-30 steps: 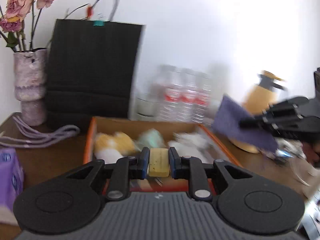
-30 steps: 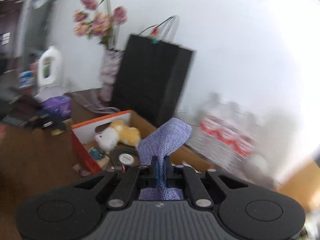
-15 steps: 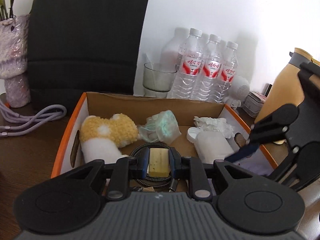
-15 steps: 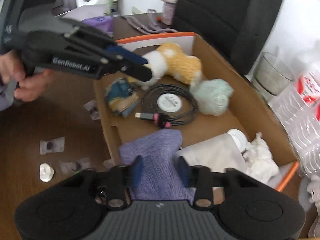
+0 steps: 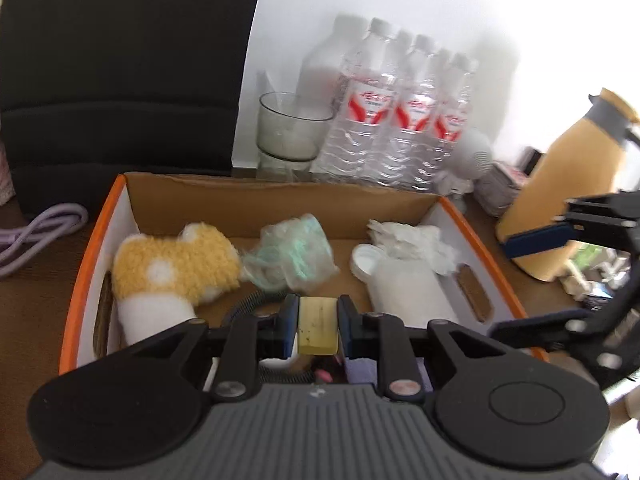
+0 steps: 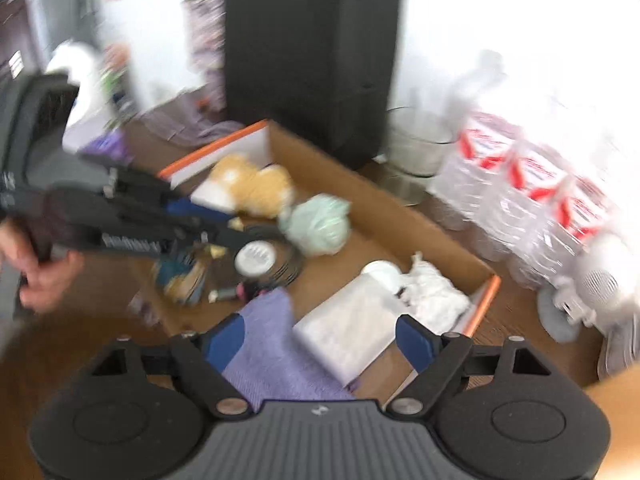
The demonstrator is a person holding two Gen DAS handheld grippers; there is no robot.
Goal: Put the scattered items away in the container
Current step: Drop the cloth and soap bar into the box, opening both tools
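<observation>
The cardboard box with an orange rim [image 5: 280, 204] [image 6: 360, 196] holds a yellow and white plush toy [image 5: 176, 268], a crumpled green bag [image 5: 292, 256], a white bottle [image 5: 404, 288], tissue [image 5: 416, 240] and a coiled black cable [image 6: 280, 256]. Over the box's near part, my left gripper [image 5: 318, 320] is shut on a small yellow block [image 5: 318, 326]. My right gripper [image 6: 320, 340] is opening its jaws wide. The purple cloth [image 6: 280, 356] lies loose in the box below them, and neither pad presses on it. From the left wrist, the right gripper [image 5: 532, 284] shows at the box's right end.
A black paper bag [image 5: 120, 60] stands behind the box, with a glass [image 5: 288, 128] and water bottles [image 5: 400, 112] beside it. A yellow flask [image 5: 560, 200] stands at the right, a purple cord [image 5: 40, 228] at the left. A hand [image 6: 36, 276] grips the left tool.
My right gripper has opened and let the purple cloth drop into the box. My left gripper has come forward and down over the box, still holding the yellow block.
</observation>
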